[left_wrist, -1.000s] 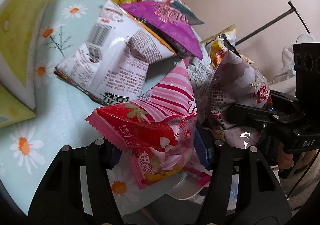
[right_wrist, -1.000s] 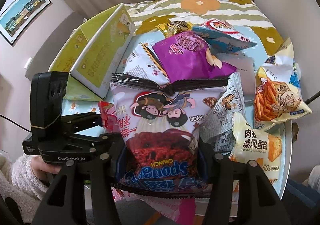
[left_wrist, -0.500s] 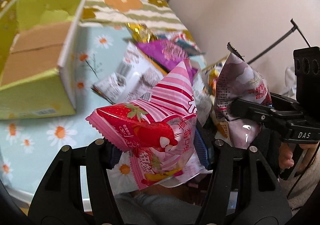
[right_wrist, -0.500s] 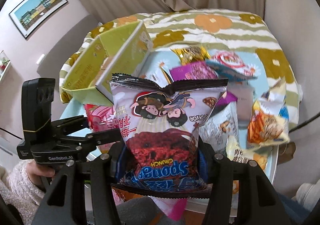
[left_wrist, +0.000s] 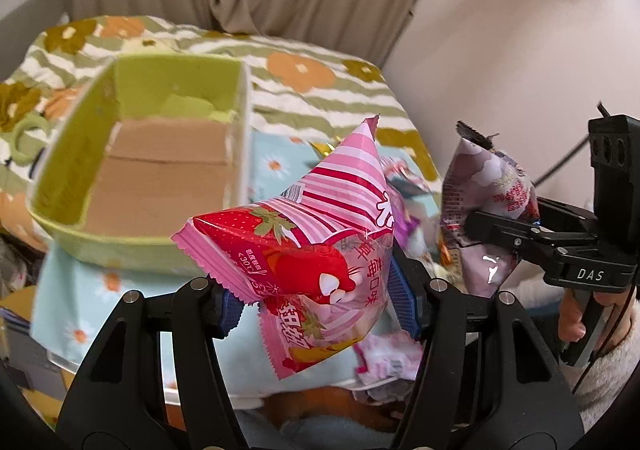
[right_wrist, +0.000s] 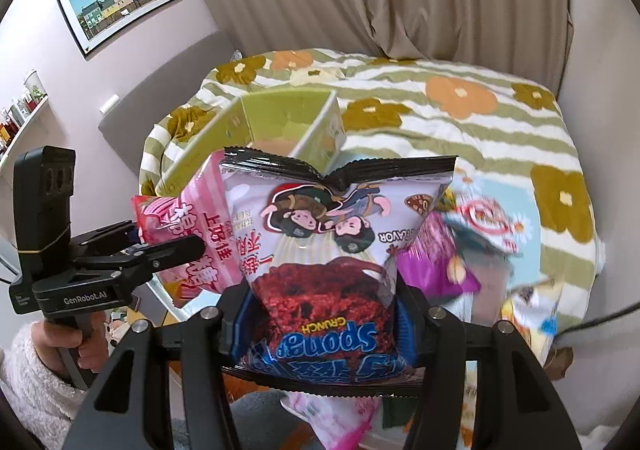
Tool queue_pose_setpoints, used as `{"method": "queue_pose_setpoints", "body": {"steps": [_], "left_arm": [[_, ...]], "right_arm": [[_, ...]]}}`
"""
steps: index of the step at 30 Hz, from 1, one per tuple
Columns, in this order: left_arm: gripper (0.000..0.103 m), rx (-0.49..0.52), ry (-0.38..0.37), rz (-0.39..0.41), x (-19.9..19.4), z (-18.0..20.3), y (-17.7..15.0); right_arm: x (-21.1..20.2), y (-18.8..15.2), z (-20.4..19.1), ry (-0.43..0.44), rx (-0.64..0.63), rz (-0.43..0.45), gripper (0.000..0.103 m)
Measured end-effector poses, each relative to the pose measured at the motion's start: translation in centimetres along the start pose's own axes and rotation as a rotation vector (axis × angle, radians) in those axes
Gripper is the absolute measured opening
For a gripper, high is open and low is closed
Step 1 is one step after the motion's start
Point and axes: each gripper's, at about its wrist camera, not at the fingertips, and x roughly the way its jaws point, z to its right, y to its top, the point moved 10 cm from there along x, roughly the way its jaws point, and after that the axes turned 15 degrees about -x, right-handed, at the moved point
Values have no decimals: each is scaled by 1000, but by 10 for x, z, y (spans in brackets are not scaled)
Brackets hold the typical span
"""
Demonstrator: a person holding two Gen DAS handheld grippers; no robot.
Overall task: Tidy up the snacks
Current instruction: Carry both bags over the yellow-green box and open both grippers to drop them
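Note:
My left gripper (left_wrist: pixel 320 306) is shut on a pink strawberry snack bag (left_wrist: pixel 304 246) and holds it in the air, right of and nearer than the open green box (left_wrist: pixel 160 169). My right gripper (right_wrist: pixel 320 330) is shut on a pale purple Sponge Crunch bag (right_wrist: pixel 328 250), also lifted. Each gripper shows in the other's view: the right one (left_wrist: pixel 504 234) with its purple bag (left_wrist: pixel 488 189), the left one (right_wrist: pixel 160 250) with its pink bag (right_wrist: pixel 204 234). The green box (right_wrist: pixel 288 117) stands behind both bags, its cardboard floor bare.
Several loose snack bags (right_wrist: pixel 480 234) lie on the pale blue daisy tablecloth (left_wrist: pixel 276 165) to the right of the box. A striped flowered blanket (right_wrist: pixel 460 97) covers a sofa behind. Curtains and walls lie beyond.
Both grippers have risen and pulled back from the snack pile, each still holding its bag. The green box has come fully into view, its open top showing.

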Motion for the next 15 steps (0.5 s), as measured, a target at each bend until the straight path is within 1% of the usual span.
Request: {"method": "queue_pose_setpoints", "body": {"steps": [5, 6, 8, 10, 11, 15], "left_arm": [[57, -9, 22, 37, -8, -26, 49], [57, -9, 31, 39, -8, -35, 64], [57, -9, 40, 35, -6, -49, 82], [57, -8, 59, 32, -2, -69, 110], [57, -5, 66, 33, 0, -74, 117], [57, -11, 90, 17, 18, -116, 165]], "right_arm": [[16, 51, -8, -14, -26, 31, 52], [22, 63, -10, -19, -28, 36, 52], [35, 86, -13, -22, -20, 44, 52], [52, 107, -18, -24, -5, 50, 52], [61, 116, -20, -26, 2, 48, 52], [99, 151, -27, -47, 20, 30, 52]]}}
